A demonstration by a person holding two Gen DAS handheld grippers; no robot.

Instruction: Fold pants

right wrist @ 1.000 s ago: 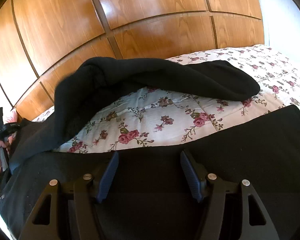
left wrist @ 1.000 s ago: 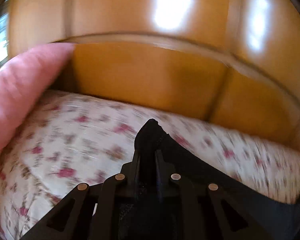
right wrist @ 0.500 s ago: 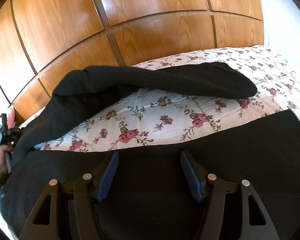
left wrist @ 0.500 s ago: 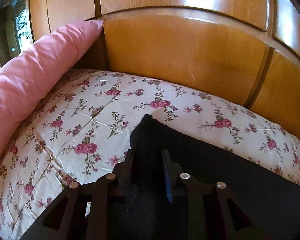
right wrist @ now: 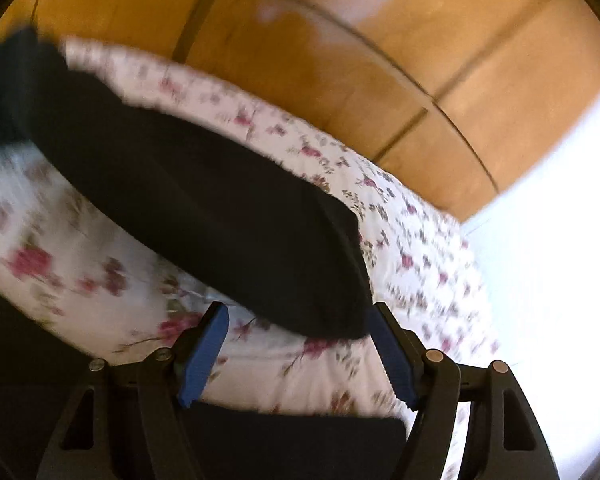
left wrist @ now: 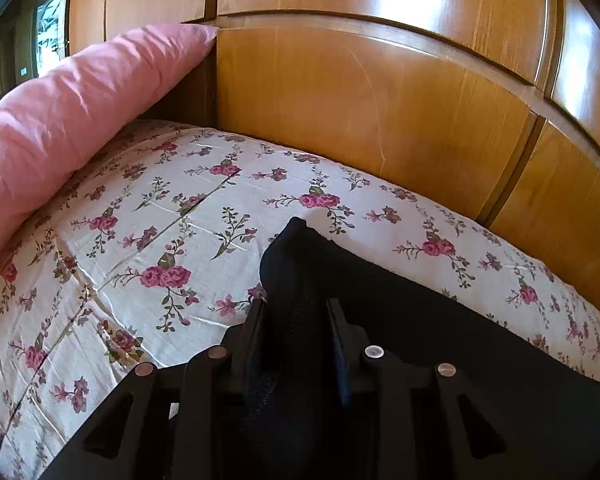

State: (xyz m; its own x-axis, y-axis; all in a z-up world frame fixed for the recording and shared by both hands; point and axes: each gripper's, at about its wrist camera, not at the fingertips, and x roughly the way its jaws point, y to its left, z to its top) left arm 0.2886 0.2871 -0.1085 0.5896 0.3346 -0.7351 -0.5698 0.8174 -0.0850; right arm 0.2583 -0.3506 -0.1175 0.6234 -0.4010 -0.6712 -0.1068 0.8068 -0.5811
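Observation:
Black pants [left wrist: 420,340] lie on the flowered bedsheet [left wrist: 140,240]. One bunched corner of them stands up between the jaws of my left gripper [left wrist: 295,304]. Those jaws are opening, and the blue pad face on the right shows beside the cloth. In the blurred, tilted right wrist view, a long pant leg [right wrist: 200,184] runs from upper left down to its end. That end lies just beyond my right gripper [right wrist: 300,308]. The right gripper is open and widening slightly, with nothing held. Another black part [right wrist: 280,440] lies under it.
A pink pillow [left wrist: 60,112] leans at the left against the wooden panelling [left wrist: 340,100] behind the bed. A window shows at the far left. In the right wrist view the sheet [right wrist: 80,280] ends at a white wall [right wrist: 560,240] on the right.
The left jaws have widened around the black corner, which has sunk toward the sheet. The right gripper has swung and rolled from the near black cloth to the far leg's end.

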